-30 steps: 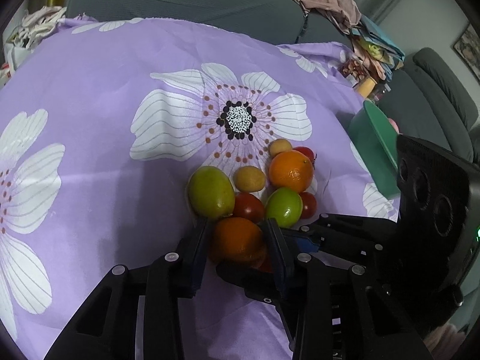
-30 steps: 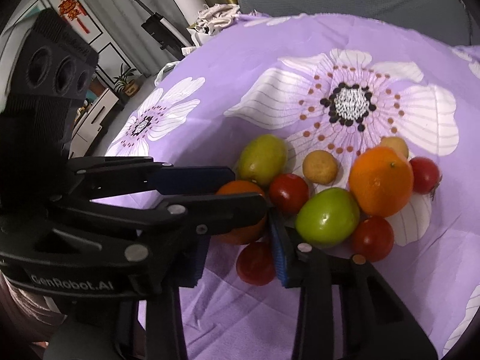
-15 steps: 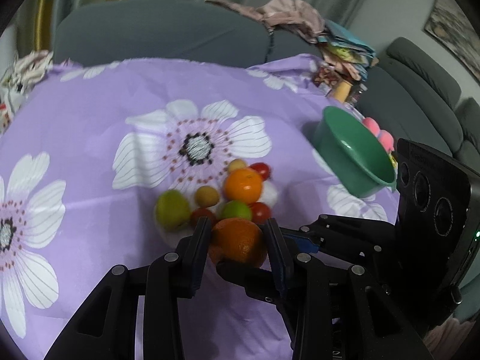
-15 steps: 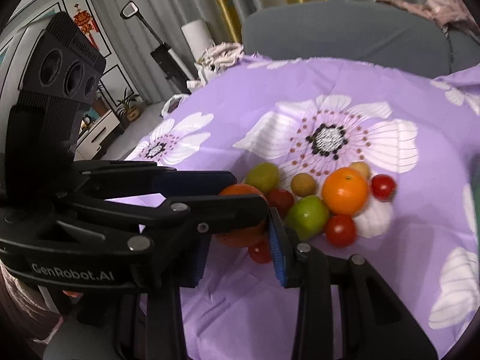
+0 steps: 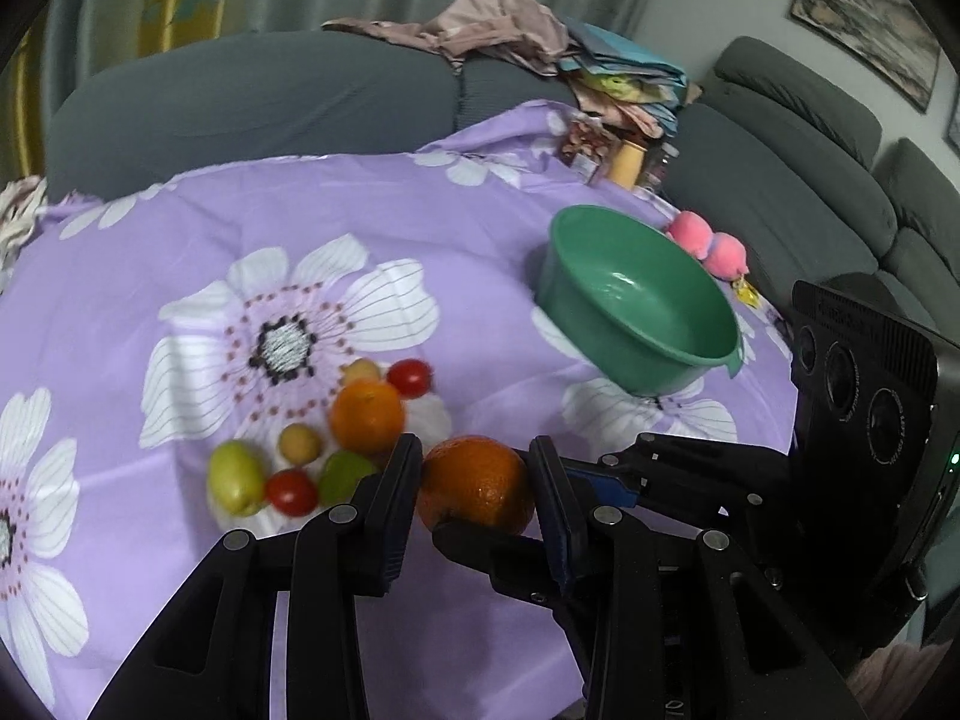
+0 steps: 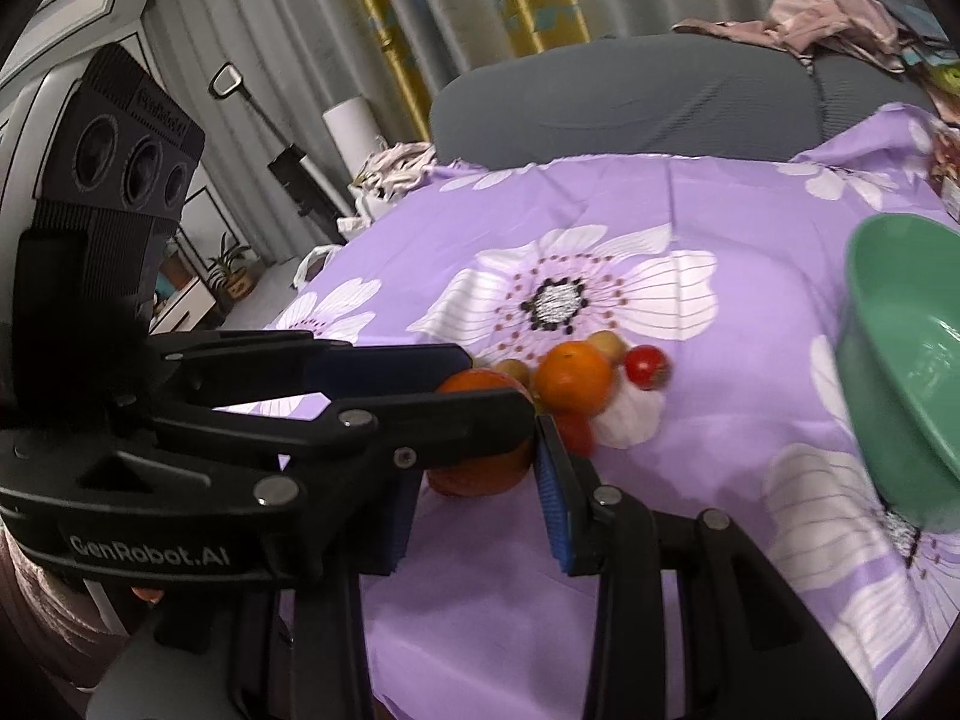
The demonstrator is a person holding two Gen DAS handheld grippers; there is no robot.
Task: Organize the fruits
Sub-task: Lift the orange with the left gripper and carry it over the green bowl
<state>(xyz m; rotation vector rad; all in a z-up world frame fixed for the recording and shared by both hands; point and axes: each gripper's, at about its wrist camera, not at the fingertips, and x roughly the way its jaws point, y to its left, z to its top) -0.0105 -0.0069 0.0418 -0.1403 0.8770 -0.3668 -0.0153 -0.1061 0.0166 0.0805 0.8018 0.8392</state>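
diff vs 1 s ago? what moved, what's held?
The round orange fruit pinched between both black two-finger tongs, left and right, has been lifted off the purple flowered cloth and away from the fruit pile. The green plastic bowl has come into view on the right. Grip unchanged; the remaining fruits and the cloth stayed put.
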